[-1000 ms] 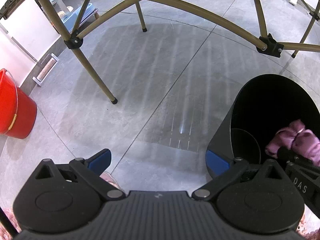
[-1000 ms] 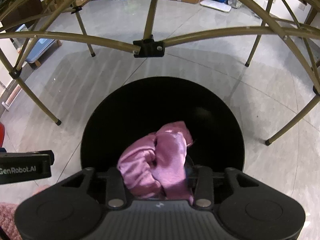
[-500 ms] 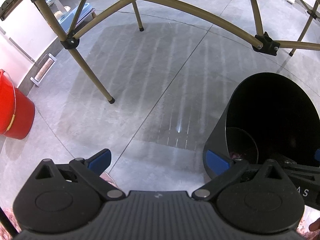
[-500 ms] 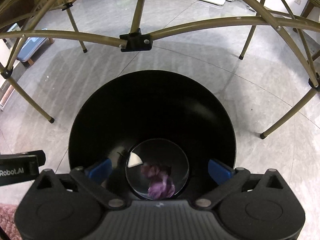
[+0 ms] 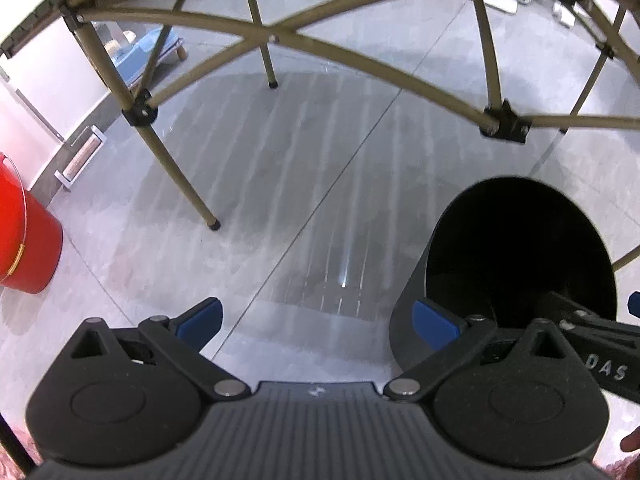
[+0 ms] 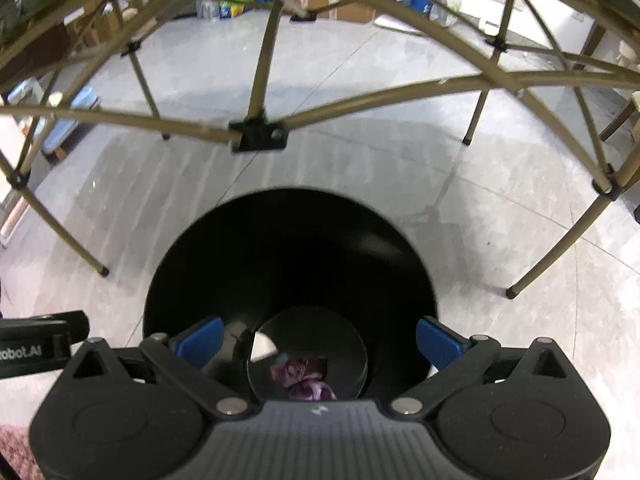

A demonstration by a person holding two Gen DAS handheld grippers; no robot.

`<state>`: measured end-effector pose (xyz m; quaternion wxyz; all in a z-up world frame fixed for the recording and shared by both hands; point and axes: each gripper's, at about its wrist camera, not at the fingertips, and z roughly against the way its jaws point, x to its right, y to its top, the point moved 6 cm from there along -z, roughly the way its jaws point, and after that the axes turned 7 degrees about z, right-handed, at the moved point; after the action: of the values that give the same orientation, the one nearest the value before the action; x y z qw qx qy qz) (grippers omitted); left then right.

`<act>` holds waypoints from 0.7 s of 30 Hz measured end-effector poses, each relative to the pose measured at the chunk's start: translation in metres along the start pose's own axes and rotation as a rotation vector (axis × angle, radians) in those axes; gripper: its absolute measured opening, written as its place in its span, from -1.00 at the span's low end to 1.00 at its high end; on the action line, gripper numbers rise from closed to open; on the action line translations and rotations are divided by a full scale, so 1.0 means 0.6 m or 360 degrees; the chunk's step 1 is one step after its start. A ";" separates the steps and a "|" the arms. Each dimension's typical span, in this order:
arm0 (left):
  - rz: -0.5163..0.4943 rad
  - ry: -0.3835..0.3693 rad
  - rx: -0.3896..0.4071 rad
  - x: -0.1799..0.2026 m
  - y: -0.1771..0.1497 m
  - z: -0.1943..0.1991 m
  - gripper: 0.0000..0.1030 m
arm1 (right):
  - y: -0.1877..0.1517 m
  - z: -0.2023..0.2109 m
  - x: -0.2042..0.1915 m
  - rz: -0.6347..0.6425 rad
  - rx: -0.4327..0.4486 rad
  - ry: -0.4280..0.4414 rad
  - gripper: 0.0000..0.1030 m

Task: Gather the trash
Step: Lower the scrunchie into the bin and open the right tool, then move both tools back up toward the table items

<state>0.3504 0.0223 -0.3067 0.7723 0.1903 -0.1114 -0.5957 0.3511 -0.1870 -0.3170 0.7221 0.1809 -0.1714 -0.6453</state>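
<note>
Right fingers (image 6: 438, 346) spread above pink wad (image 6: 302, 378) in bin (image 6: 288, 240).

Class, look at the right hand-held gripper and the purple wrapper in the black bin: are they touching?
Apart. The right wrist view shows the right hand-held gripper wide open above the black bin, with the purple wrapper lying on the bin's bottom.

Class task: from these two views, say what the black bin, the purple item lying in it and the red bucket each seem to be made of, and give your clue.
Black bin: probably smooth plastic; its dark inner wall shows a faint sheen. Purple item: seems soft cloth or crumpled tissue, given its folds; too small to settle. Red bucket: likely glossy plastic with a thin metal wire handle.
</note>
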 end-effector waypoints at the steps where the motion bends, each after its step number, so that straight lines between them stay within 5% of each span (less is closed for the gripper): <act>1: 0.0007 -0.0005 0.0012 0.000 0.003 0.004 1.00 | 0.004 0.005 0.005 -0.0010 0.0019 -0.0002 1.00; 21: 0.0102 -0.0257 0.0401 0.019 0.054 0.134 1.00 | 0.066 0.178 0.068 -0.0044 0.0639 -0.0031 1.00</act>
<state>0.3497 0.0057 -0.2212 0.7494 0.2334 -0.2530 -0.5656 0.3386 -0.2277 -0.2038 0.6608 0.3174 -0.3012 -0.6098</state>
